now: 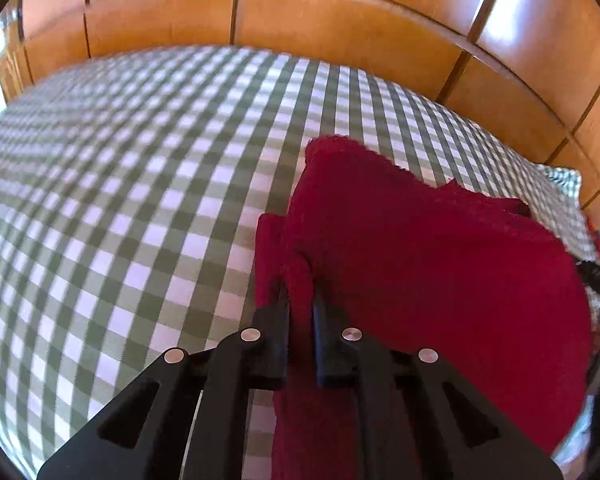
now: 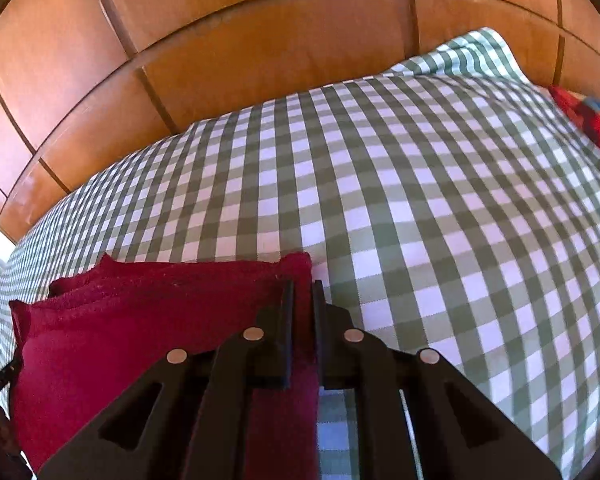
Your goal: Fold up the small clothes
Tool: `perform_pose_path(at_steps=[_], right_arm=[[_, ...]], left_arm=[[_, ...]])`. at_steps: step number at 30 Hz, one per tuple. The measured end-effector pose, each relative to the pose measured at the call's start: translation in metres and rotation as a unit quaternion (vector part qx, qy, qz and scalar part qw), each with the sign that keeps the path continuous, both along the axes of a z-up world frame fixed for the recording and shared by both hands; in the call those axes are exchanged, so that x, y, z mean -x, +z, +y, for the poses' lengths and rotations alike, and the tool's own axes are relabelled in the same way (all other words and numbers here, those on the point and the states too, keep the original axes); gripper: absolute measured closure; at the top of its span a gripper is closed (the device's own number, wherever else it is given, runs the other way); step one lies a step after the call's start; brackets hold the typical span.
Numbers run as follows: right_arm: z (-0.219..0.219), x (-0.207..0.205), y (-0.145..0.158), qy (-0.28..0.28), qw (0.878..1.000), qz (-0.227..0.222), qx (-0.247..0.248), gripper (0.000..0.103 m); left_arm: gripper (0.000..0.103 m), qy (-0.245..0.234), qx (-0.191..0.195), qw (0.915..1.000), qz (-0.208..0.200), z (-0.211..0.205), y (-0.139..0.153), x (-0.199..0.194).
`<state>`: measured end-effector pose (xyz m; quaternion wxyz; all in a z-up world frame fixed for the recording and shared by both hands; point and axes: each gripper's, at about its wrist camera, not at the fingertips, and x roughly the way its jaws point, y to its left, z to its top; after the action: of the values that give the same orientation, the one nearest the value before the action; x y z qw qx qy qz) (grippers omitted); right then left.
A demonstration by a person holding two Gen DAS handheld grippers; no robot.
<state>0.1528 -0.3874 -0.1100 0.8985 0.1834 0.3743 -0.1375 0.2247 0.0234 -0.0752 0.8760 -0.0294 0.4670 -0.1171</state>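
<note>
The left gripper (image 1: 300, 300) was clamped on the left edge of the red knit garment (image 1: 420, 280), which lay on the checked bedspread (image 1: 140, 200). The right gripper (image 2: 302, 300) pinched its right edge; the garment appeared partly doubled, with further folds judged outstanding.

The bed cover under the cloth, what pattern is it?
Green and white checks, clearest from the right wrist.

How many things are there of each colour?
Red knitted garment: 1
Green-and-white checked bedsheet: 1
Black tongs: 2, left and right
Orange-brown wooden wall panelling: 1
Total: 5
</note>
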Motion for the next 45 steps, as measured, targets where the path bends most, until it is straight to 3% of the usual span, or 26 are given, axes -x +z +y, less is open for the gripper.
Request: perform_pose_path(at_steps=[2, 4, 5, 8, 12, 16, 23, 31, 32, 34, 35, 37, 45], right_arm=[[0.0, 0.005, 0.006, 0.006, 1.0, -0.005, -0.005, 0.08], [-0.005, 0.021, 0.012, 0.012, 0.999, -0.018, -0.026, 0.051], [-0.009, 0.029, 0.013, 0.014, 0.999, -0.024, -0.037, 0.051], [-0.016, 0.058, 0.006, 0.036, 0.995, -0.024, -0.095, 0.051], [-0.018, 0.094, -0.011, 0.049, 0.985, -0.022, -0.161, 0.043], [-0.018, 0.123, -0.022, 0.06, 0.974, -0.036, -0.215, 0.042], [-0.009, 0.144, -0.03, 0.096, 0.958, -0.039, -0.269, 0.042], [0.019, 0.129, -0.032, 0.121, 0.953, -0.034, -0.275, 0.04], [0.023, 0.125, -0.031, 0.123, 0.953, -0.034, -0.275, 0.041], [0.029, 0.122, -0.032, 0.13, 0.953, -0.029, -0.273, 0.061], [0.032, 0.12, -0.032, 0.133, 0.952, -0.027, -0.274, 0.066], [0.042, 0.118, -0.026, 0.139, 0.952, -0.03, -0.269, 0.074], [0.107, 0.094, 0.061, 0.195, 0.954, -0.073, -0.216, 0.077]], left_arm=[[0.094, 0.014, -0.021, 0.9995, -0.017, -0.006, 0.011, 0.008], [0.09, 0.02, -0.042, 0.9981, -0.041, -0.014, 0.024, 0.021], [0.085, 0.025, -0.051, 0.9968, -0.055, -0.015, 0.03, 0.027], [0.054, 0.039, -0.051, 0.9932, -0.096, -0.013, 0.047, 0.047], [0.052, 0.029, -0.053, 0.9903, -0.125, -0.014, 0.056, 0.067], [0.052, 0.017, -0.049, 0.9903, -0.129, -0.019, 0.058, 0.082], [0.052, 0.0, -0.041, 0.9917, -0.122, -0.032, 0.052, 0.108], [0.052, -0.031, -0.045, 0.993, -0.104, -0.048, 0.034, 0.122], [0.052, -0.033, -0.046, 0.9933, -0.1, -0.049, 0.031, 0.122], [0.052, -0.036, -0.045, 0.9942, -0.091, -0.05, 0.026, 0.121], [0.052, -0.038, -0.045, 0.9944, -0.088, -0.05, 0.024, 0.121], [0.052, -0.043, -0.047, 0.9949, -0.079, -0.05, 0.018, 0.118], [0.052, -0.057, -0.013, 0.9973, -0.044, -0.039, 0.008, 0.109]])
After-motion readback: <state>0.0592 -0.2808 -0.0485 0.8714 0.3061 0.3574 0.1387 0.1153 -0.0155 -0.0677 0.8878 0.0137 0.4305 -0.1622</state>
